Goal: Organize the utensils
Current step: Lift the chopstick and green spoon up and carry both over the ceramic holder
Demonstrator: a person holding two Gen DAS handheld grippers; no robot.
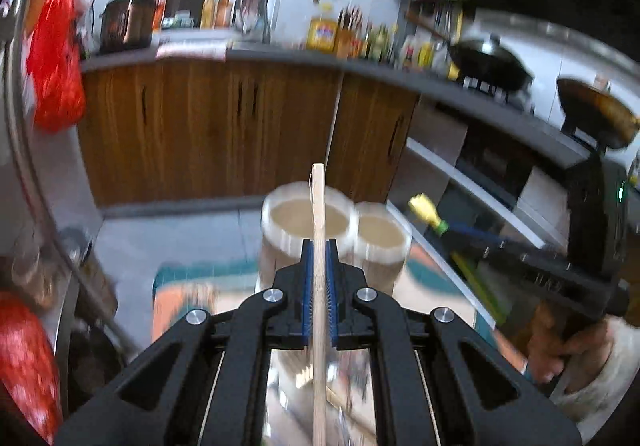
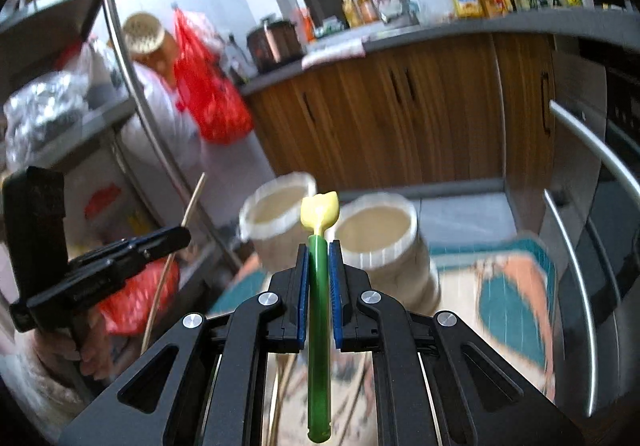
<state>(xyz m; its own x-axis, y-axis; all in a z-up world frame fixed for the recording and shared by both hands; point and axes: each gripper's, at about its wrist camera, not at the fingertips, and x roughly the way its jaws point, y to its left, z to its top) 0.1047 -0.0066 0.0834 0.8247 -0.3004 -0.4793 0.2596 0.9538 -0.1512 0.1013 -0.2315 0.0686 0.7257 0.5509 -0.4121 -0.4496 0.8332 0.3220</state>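
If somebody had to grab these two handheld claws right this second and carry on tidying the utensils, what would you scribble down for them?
Left claw: shut on a thin pale wooden chopstick, held roughly upright.
Right claw: shut on a green-handled utensil with a yellow tulip-shaped end, yellow end pointing away.
Where things are: two round cream-coloured holder cups stand side by side just ahead of both claws, above a teal and orange mat. More thin sticks seem to lie under the right claw, blurred.
Done: both utensils picked up.
Left: put each one into a cup; I can't tell which cup suits which. Neither is in one yet.
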